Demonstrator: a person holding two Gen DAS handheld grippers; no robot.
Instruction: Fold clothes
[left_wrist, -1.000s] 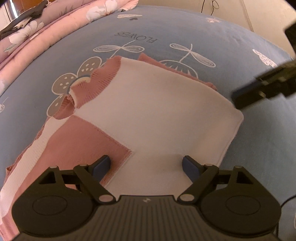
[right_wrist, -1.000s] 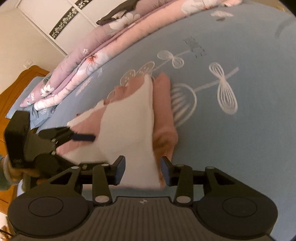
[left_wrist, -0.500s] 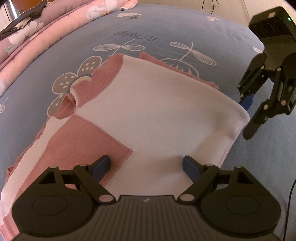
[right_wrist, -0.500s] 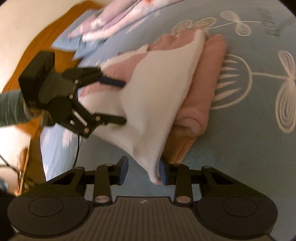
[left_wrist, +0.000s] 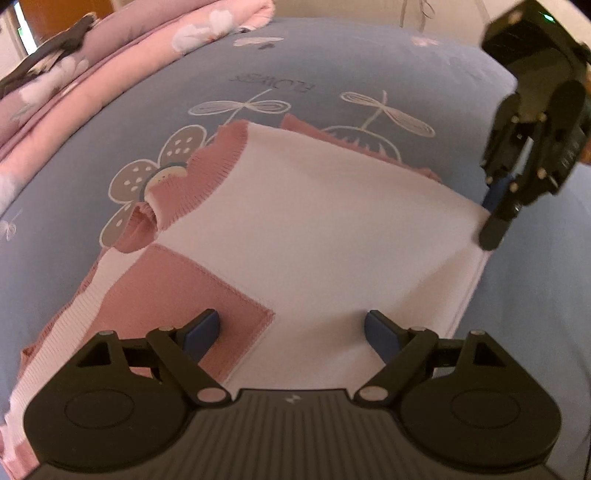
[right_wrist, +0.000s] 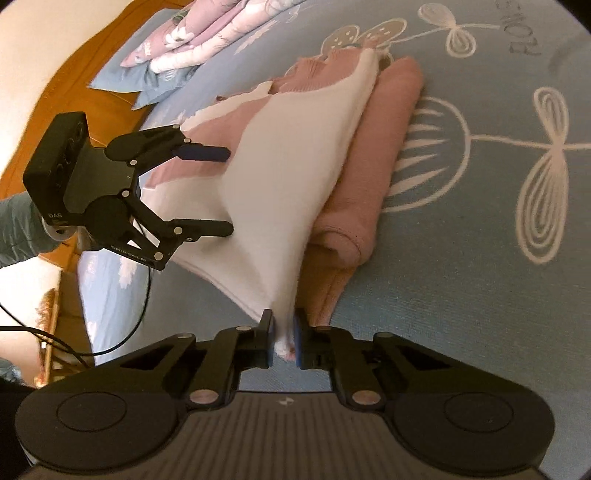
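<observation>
The right gripper (right_wrist: 284, 338) has just been closing, and its jaws now pinch a corner of the white and pink sweater (right_wrist: 295, 155), the white knit bunched between the blue pads (right_wrist: 300, 341). From that pinch the white panel rises ahead of the gripper as a taut, slanted sheet, lifted off the blue bedsheet (right_wrist: 480, 258). Just to the right of the sheet, ahead of the gripper, lies a rolled pink part of the sweater, resting flat on the bed. In the left wrist view the right gripper (left_wrist: 495, 206) stands at the far right corner of the white panel, its fingers pressed together on the hem.

The left gripper (left_wrist: 291, 328) is spread wide, its pads (left_wrist: 201, 332) over the near edge of the sweater (left_wrist: 314, 229); whether they touch the cloth I cannot tell. The left pad sits over a pink square patch, the right pad over plain white knit. Ahead and to the left of this gripper lies the pink ribbed collar (left_wrist: 199, 177), partly over a printed flower on the bedsheet (left_wrist: 110, 129). In the right wrist view the left gripper (right_wrist: 227, 192) shows to the left, its two fingers apart above and below the lifted fold, with a grey-green sleeve (right_wrist: 16, 229) behind it. Folded pink floral quilts (left_wrist: 110, 62) lie stacked far ahead and left of the left gripper.
</observation>
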